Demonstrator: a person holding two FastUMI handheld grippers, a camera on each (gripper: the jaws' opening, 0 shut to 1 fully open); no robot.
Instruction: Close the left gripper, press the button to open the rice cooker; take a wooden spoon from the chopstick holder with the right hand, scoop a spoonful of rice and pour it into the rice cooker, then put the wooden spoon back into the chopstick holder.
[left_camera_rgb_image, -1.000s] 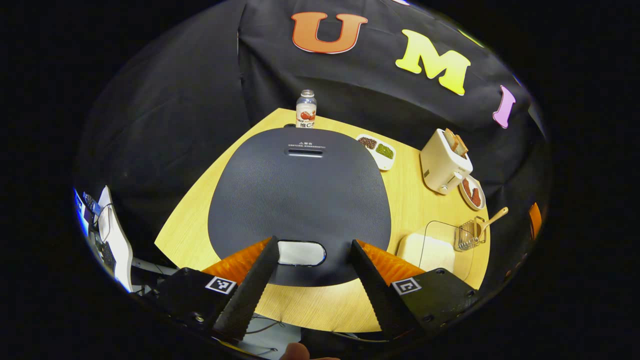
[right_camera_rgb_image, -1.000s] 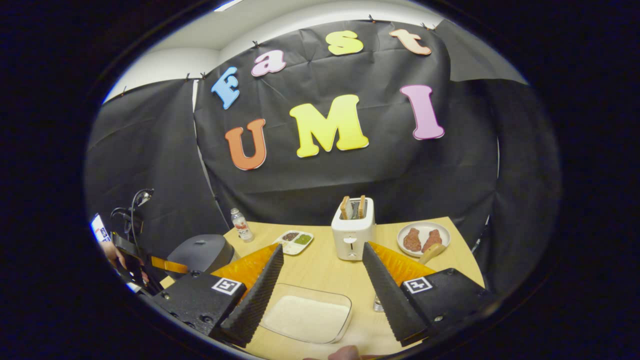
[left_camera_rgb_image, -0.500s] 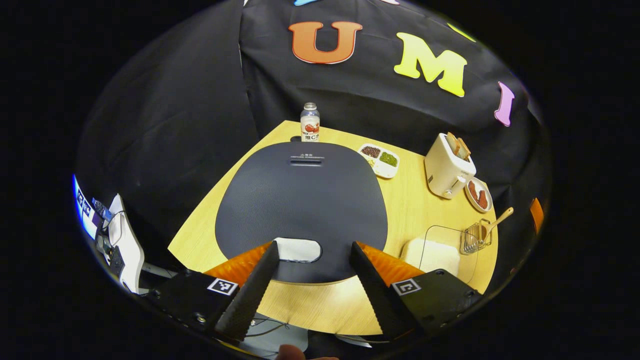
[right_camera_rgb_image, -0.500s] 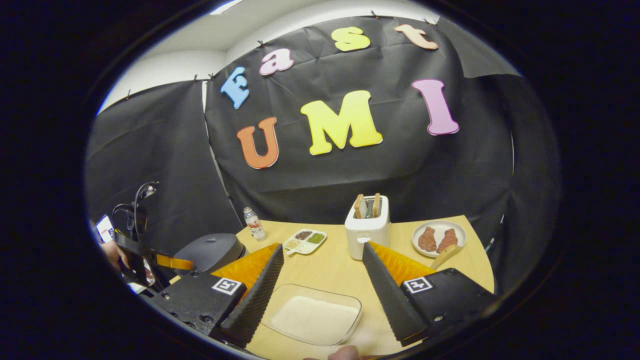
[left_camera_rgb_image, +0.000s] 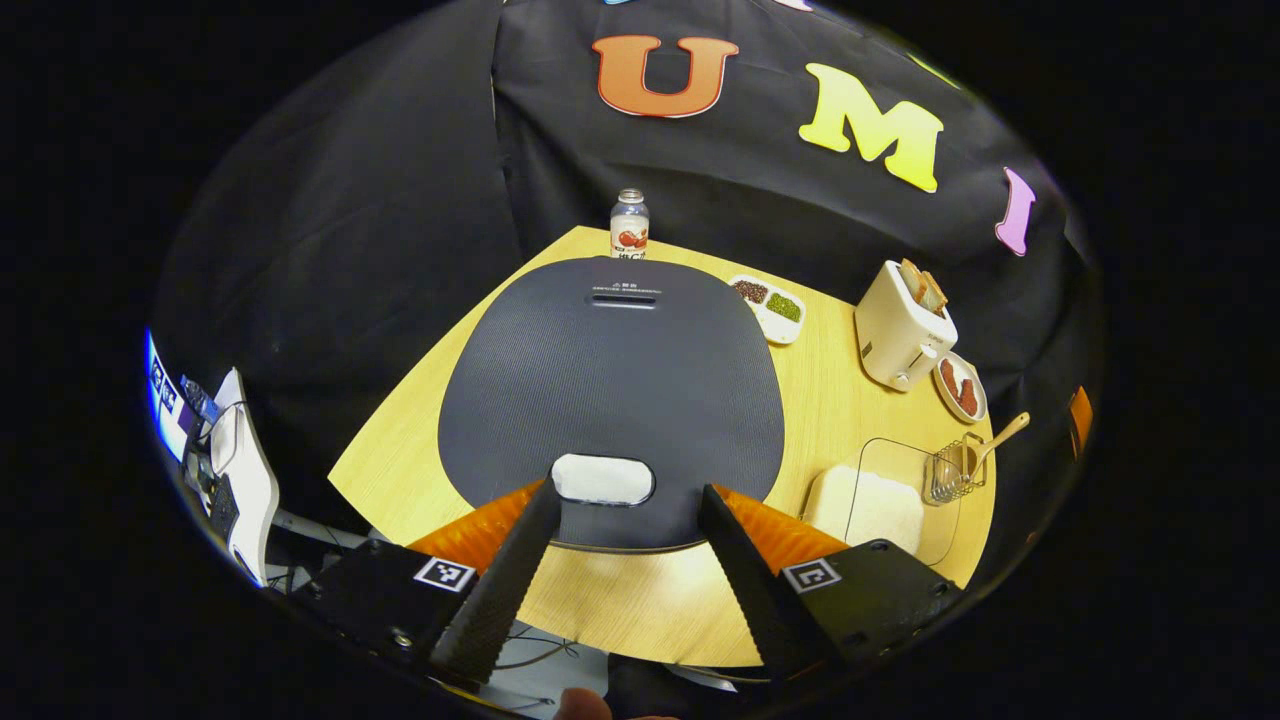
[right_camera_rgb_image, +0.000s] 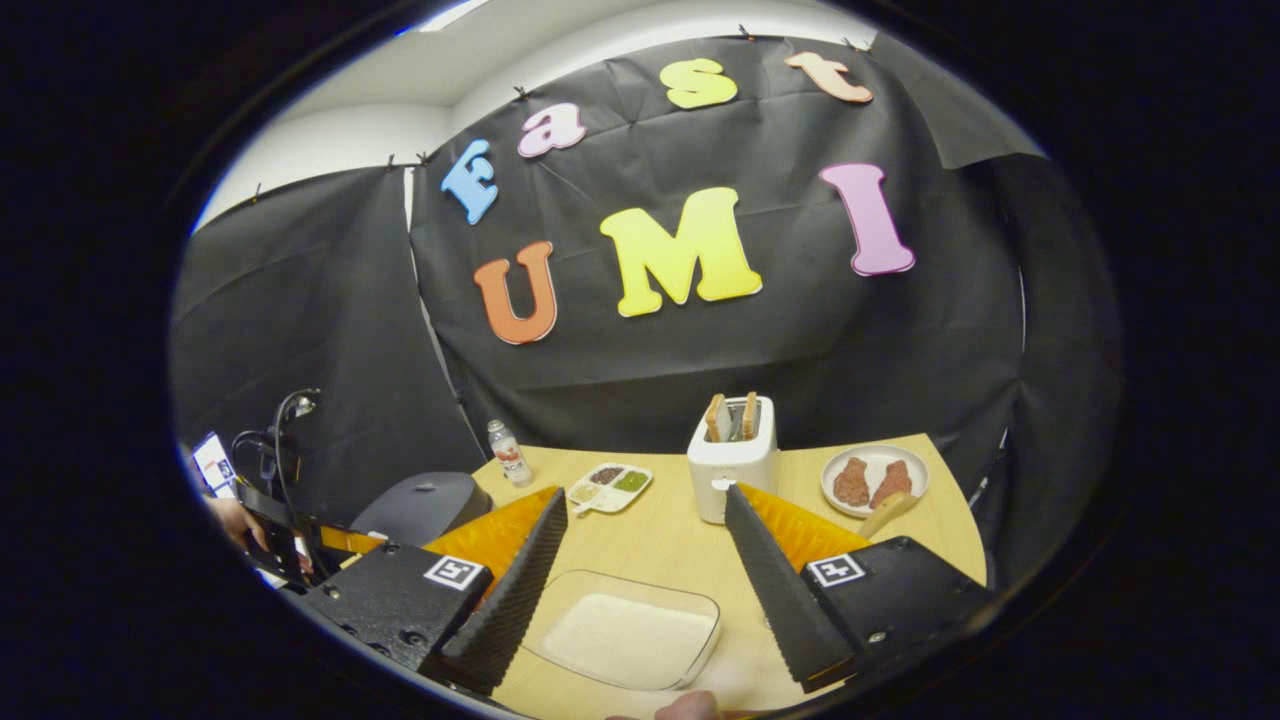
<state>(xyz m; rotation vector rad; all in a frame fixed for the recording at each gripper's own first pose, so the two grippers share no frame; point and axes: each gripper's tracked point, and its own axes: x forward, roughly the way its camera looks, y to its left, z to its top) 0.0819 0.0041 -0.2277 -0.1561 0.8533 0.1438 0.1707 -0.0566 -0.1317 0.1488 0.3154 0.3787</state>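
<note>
Left gripper (left_camera_rgb_image: 625, 560) hovers over the closed rice cooker (left_camera_rgb_image: 610, 390), fingers spread wide, grasping nothing; the white release button (left_camera_rgb_image: 602, 479) lies at 12 o'clock just beyond the fingertips, long axis crosswise to them. The fingers must clench before pressing. Right gripper (right_camera_rgb_image: 645, 585), also released and empty, hangs above the glass rice dish (right_camera_rgb_image: 625, 635); the wooden spoon (left_camera_rgb_image: 990, 445) stands in the wire chopstick holder (left_camera_rgb_image: 945, 478) at 3 o'clock of the cooker.

Black cloth wall (right_camera_rgb_image: 700, 370) hangs behind a light wooden worktop (right_camera_rgb_image: 660, 530); white ceiling (right_camera_rgb_image: 400, 110) shows above.
</note>
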